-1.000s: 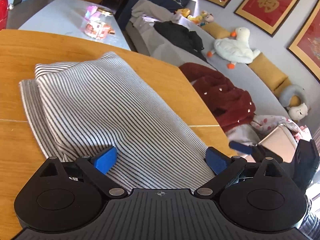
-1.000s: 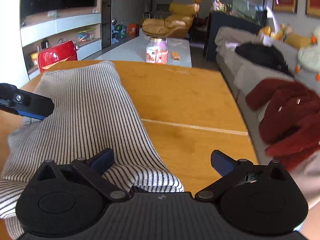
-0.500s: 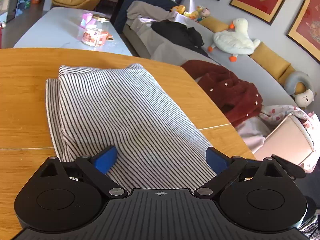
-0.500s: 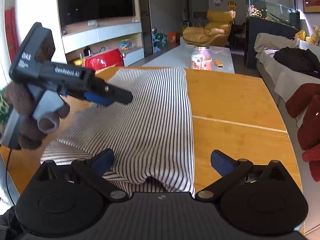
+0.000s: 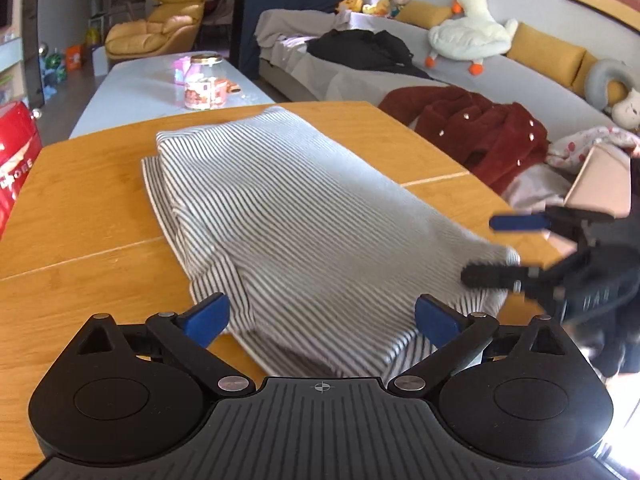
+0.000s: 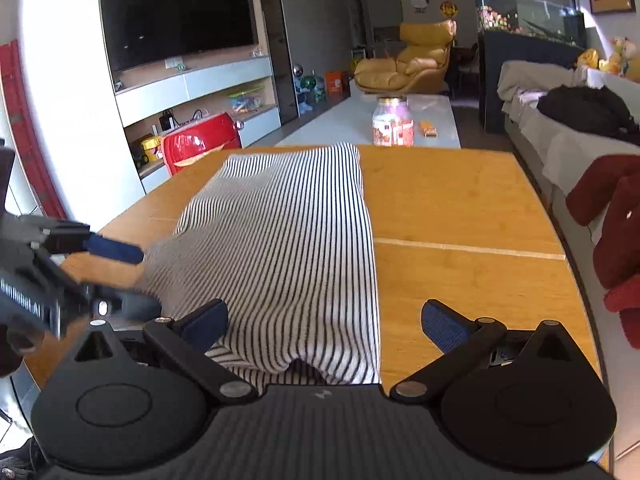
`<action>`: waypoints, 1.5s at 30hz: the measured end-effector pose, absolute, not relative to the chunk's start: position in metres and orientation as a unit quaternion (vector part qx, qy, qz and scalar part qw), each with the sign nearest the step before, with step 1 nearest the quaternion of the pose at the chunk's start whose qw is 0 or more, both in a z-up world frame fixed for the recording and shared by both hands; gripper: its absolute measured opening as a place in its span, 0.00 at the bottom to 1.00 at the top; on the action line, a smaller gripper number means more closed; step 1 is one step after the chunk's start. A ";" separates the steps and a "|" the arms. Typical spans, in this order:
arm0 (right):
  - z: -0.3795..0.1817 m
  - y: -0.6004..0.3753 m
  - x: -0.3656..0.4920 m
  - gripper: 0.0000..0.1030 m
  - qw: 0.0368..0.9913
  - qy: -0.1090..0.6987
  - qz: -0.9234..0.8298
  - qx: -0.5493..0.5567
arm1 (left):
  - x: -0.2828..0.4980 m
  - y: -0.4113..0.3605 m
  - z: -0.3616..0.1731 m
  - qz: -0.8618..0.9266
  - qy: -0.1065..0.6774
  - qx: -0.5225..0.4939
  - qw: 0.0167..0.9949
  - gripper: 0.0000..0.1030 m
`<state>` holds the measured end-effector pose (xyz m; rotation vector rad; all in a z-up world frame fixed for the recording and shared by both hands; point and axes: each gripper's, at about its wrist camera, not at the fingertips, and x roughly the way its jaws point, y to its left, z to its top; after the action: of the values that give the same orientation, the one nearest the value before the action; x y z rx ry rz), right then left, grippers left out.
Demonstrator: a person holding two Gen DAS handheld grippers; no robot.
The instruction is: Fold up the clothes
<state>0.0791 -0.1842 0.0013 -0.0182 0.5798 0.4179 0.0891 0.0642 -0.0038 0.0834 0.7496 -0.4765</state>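
A grey and white striped garment [image 5: 296, 216] lies folded lengthwise on the wooden table [image 5: 80, 208]; it also shows in the right wrist view [image 6: 288, 240]. My left gripper [image 5: 320, 316] is open, its blue pads either side of the garment's near end. My right gripper [image 6: 324, 320] is open over the garment's near right edge. In the left wrist view the right gripper [image 5: 504, 246] shows from the side, its jaws apart around the garment's near right corner. In the right wrist view the left gripper [image 6: 116, 276] shows at the garment's left edge.
A sofa [image 5: 360, 76] with a red coat [image 5: 480, 132], a black garment and a plush goose lies to the right. A white coffee table [image 6: 348, 128] with a jar [image 6: 392, 122] stands beyond the far edge. A red appliance [image 6: 196, 148] is at the far left.
Both grippers have pulled back toward the near end of the garment, staying open. The right gripper now sits at the garment's near right corner; the garment lies flatter.
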 end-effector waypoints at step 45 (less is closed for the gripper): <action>0.010 -0.116 0.013 0.60 0.871 0.272 0.359 -0.197 | 0.026 0.104 0.006 -0.211 0.358 0.074 0.906 1.00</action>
<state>0.0127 -0.1163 0.0098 -0.4110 0.5698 0.7511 0.0263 0.1043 0.0060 0.1521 0.7402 -0.4358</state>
